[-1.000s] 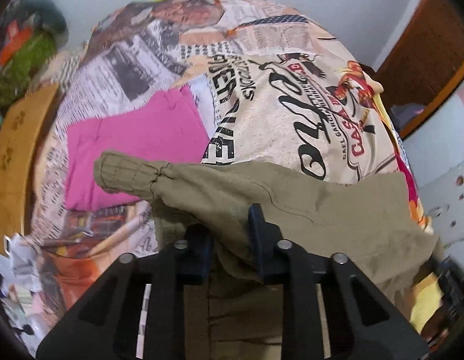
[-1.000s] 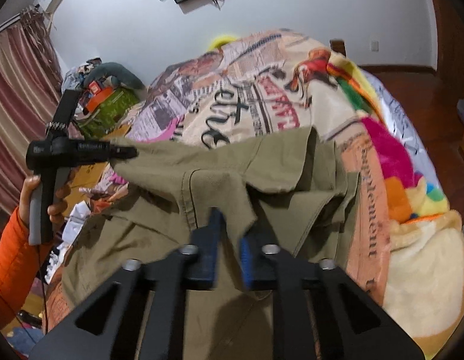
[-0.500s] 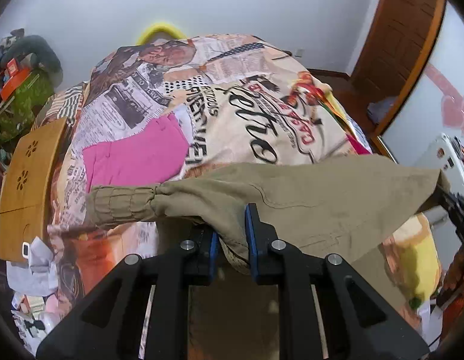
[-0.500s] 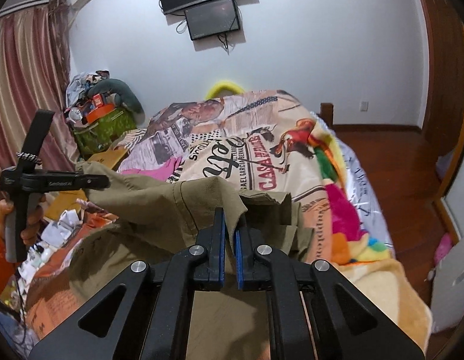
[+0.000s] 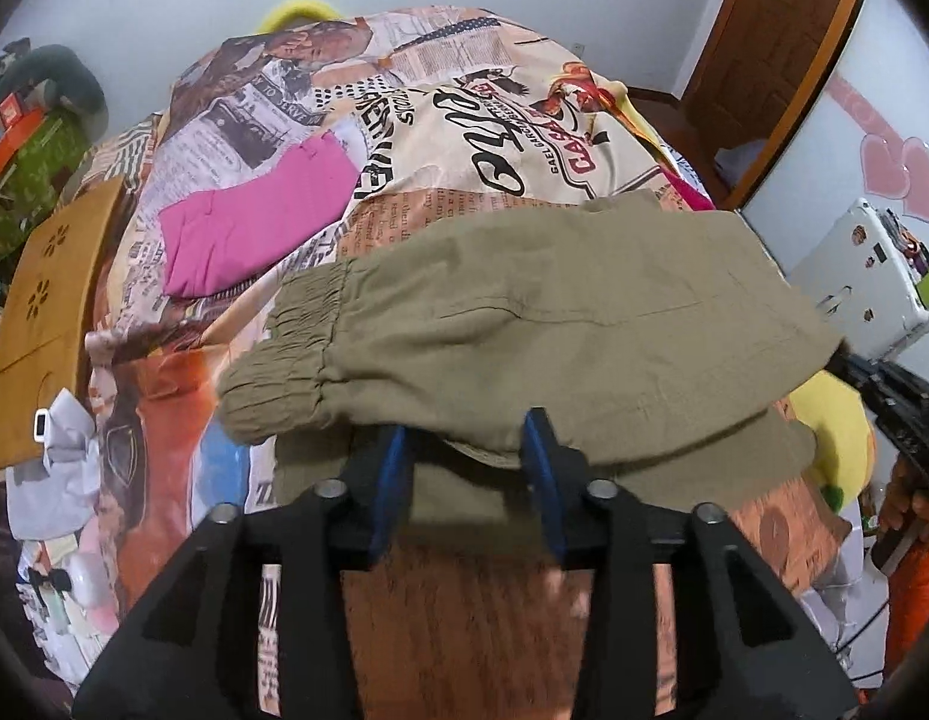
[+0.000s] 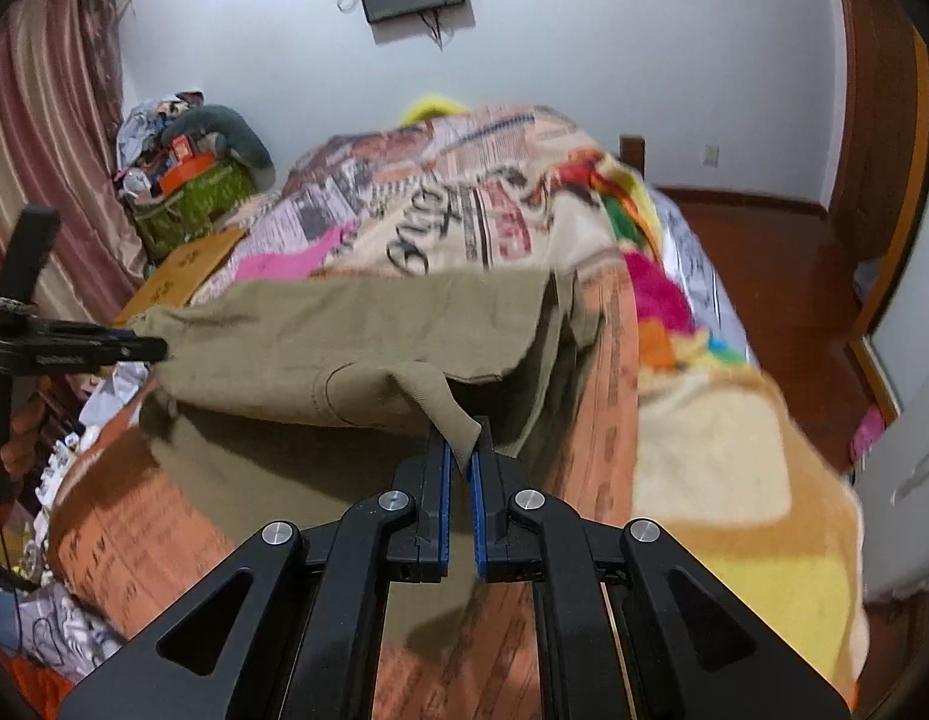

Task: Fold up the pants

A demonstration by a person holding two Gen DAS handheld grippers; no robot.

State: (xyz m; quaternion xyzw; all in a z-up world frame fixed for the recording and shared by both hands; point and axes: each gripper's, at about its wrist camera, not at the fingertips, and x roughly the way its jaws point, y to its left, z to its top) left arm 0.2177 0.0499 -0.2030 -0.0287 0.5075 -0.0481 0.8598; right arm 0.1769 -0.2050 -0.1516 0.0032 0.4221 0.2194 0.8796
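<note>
- left tongs (image 5: 467, 468): jaws opening, pads apart, with the near edge of the pants (image 5: 524, 336) draped over and between them; the pads do not look to press the cloth.
- right tongs (image 6: 459, 468): closed on a corner of the pants (image 6: 356, 348), pinched between the blue pads.
- the pants hang folded over just beyond both tongs, above the bed (image 5: 476, 120), the long axis running side to side from one tongs to the other.
- the cuffs (image 5: 284, 360) bunch at the left end in the left view; a lower layer lies on the bed beneath.
- judgement: the right hand carries the fold now, so laying it down turns on that side.
- farther up the bed lies a pink cloth (image 5: 254, 228), apart from the pants.
</note>
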